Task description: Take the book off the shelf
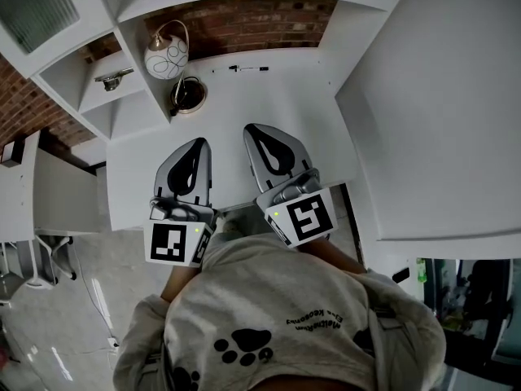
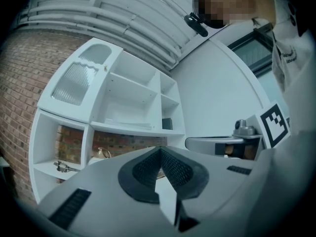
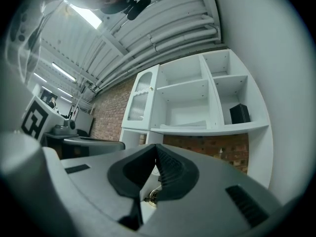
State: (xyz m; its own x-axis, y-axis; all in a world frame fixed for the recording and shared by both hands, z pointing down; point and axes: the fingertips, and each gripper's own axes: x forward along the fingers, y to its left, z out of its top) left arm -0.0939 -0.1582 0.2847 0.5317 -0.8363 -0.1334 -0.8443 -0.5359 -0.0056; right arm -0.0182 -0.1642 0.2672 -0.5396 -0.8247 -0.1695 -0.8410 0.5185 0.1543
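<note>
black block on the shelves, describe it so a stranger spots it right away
Find the white shelf unit against the brick wall. The black block stands in the lower of its two narrow right-hand compartments. It is the only dark thing there; the wide compartment beside it holds a flat white stack.

Counted at one white desk [image 1: 269, 108]: two grippers, the left gripper [image 1: 196, 144] and the right gripper [image 1: 256, 130]; one shelf unit [image 3: 212, 129]; one pale book [image 3: 190, 125]; one black box [image 3: 240, 113]; one round patterned vase [image 1: 166, 57]; one pen [image 1: 248, 68].
</note>
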